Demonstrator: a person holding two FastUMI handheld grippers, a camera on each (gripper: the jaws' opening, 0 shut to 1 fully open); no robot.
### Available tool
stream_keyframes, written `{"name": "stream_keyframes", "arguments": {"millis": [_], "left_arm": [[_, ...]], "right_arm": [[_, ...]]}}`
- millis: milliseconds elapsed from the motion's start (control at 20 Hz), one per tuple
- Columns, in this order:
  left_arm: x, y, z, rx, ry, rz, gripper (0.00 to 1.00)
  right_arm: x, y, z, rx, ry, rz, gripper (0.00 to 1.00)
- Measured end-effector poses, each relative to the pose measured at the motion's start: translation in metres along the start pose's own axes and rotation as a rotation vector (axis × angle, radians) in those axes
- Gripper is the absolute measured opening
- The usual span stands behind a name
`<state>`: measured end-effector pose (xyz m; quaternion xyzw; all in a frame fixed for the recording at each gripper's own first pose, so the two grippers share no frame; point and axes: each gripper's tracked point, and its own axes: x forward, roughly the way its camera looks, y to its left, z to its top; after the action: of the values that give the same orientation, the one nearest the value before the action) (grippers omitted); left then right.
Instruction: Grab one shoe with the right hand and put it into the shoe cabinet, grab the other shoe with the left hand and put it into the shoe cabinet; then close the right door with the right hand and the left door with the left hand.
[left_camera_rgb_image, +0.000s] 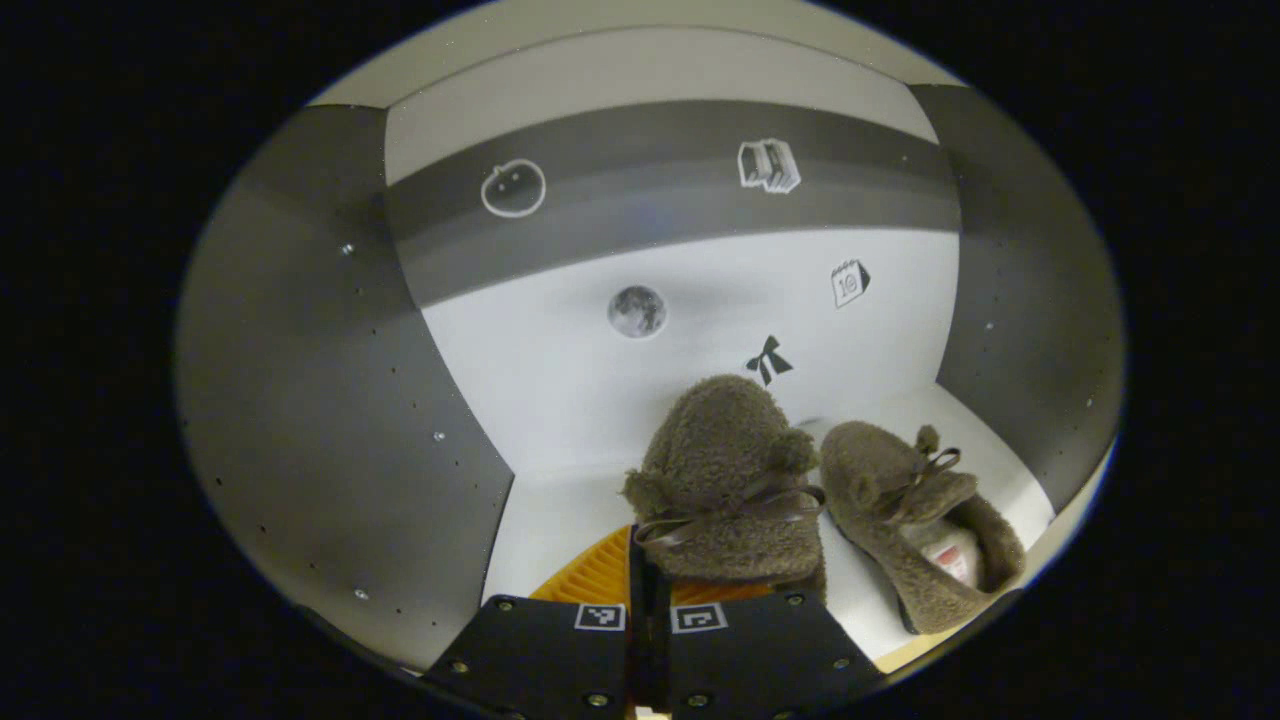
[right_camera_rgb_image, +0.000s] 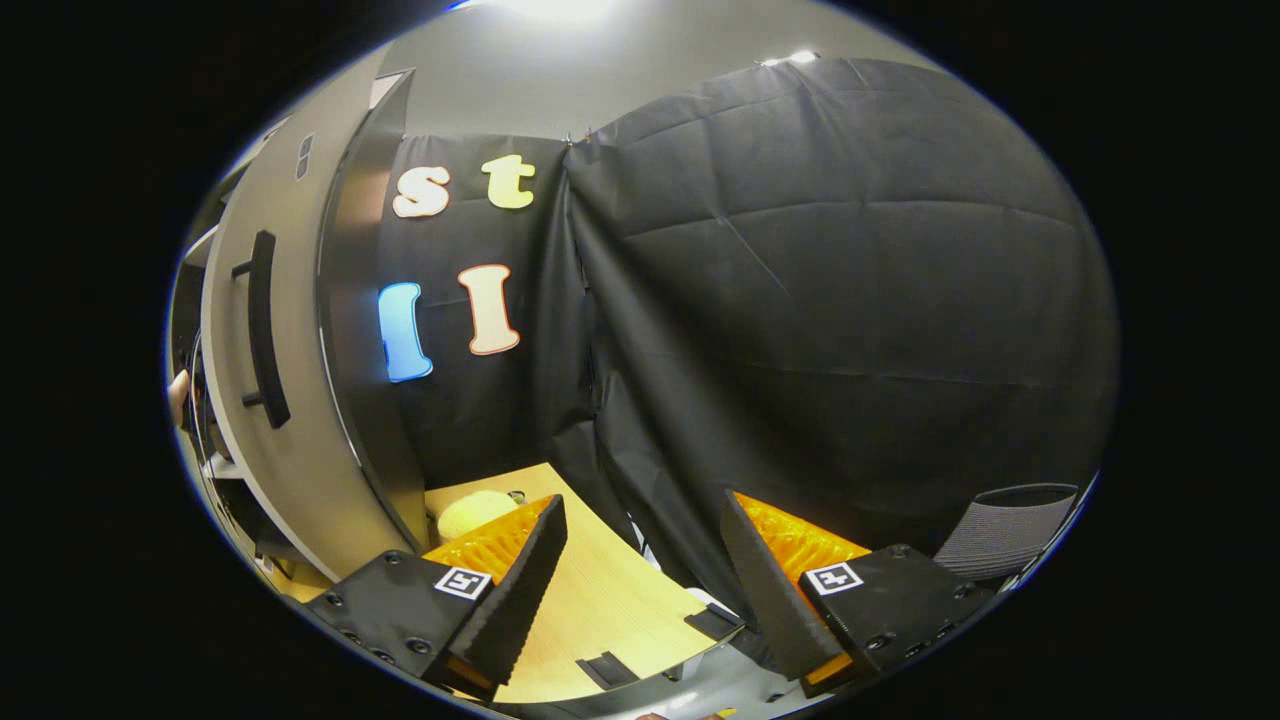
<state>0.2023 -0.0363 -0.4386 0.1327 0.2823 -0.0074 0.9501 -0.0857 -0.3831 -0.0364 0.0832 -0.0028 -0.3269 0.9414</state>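
In the left gripper view I look into the shoe cabinet (left_camera_rgb_image: 560, 380), with its white back wall and grey side walls. My left gripper (left_camera_rgb_image: 650, 565) is shut on the heel edge of a brown fuzzy shoe (left_camera_rgb_image: 725, 480), which points toward the back wall, low over the white shelf. The other brown shoe (left_camera_rgb_image: 910, 510) lies on the shelf just right of it, tilted, its opening facing me. In the right gripper view my right gripper (right_camera_rgb_image: 645, 575) stands open with nothing between its fingers. It is outside the cabinet, over a wooden table (right_camera_rgb_image: 600, 610).
An open cabinet door (right_camera_rgb_image: 300, 400) with a black bar handle (right_camera_rgb_image: 262, 330) stands at the left of the right gripper view. A pale yellow object (right_camera_rgb_image: 470, 512) lies on the table by the door's foot. A grey chair back (right_camera_rgb_image: 1010, 530) shows at the right.
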Motion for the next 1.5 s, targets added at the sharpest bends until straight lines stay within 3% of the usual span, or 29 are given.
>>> {"name": "stream_keyframes", "arguments": {"millis": [50,100,150,200,250,450,600,650,700,850,900,1150,1300,1500], "left_arm": [[0.006,-0.001,0.0,-0.001,-0.002,-0.012,0.01],[0.009,-0.002,-0.002,-0.009,-0.003,-0.021,0.01],[0.01,-0.002,-0.004,-0.01,0.006,-0.02,0.09],[0.01,-0.001,-0.006,-0.009,0.016,-0.01,0.07],[0.01,-0.005,-0.008,-0.012,0.025,-0.03,0.1],[-0.003,0.004,-0.015,0.019,0.046,0.005,0.46],[-0.031,0.014,-0.01,0.041,0.009,0.044,0.95],[-0.042,0.011,-0.006,0.043,-0.015,0.034,1.0],[-0.055,0.006,-0.002,0.042,-0.042,0.023,0.95],[-0.105,-0.003,0.016,0.042,-0.15,0.019,0.95],[-0.125,-0.009,0.021,0.039,-0.19,0.014,1.0],[-0.231,-0.029,0.036,0.005,-0.395,0.013,1.0],[-0.289,-0.043,0.02,-0.045,-0.493,0.009,1.0],[-0.348,-0.053,-0.023,-0.121,-0.548,0.064,1.0]], "right_arm": [[-0.001,0.003,-0.001,-0.001,0.003,0.006,0.98],[-0.002,0.006,0.0,0.0,0.003,0.012,0.98],[-0.003,0.009,0.002,0.0,-0.002,0.019,0.98],[-0.003,0.013,0.002,-0.004,-0.007,0.028,0.95],[-0.003,0.017,0.001,-0.016,-0.009,0.04,0.98],[0.0,0.031,-0.004,-0.053,0.002,0.082,0.98],[0.005,0.038,0.002,-0.021,-0.001,0.113,0.98],[0.007,0.039,0.005,-0.009,-0.002,0.122,0.98],[0.01,0.041,0.008,0.0,-0.006,0.132,0.95],[0.022,0.049,0.022,0.005,-0.02,0.171,0.98],[0.025,0.055,0.026,0.001,-0.02,0.194,0.98],[0.038,0.096,0.054,-0.016,-0.034,0.348,0.98],[0.046,0.12,0.074,-0.035,-0.063,0.428,0.98],[0.051,0.146,0.094,-0.035,-0.074,0.529,0.98]]}}
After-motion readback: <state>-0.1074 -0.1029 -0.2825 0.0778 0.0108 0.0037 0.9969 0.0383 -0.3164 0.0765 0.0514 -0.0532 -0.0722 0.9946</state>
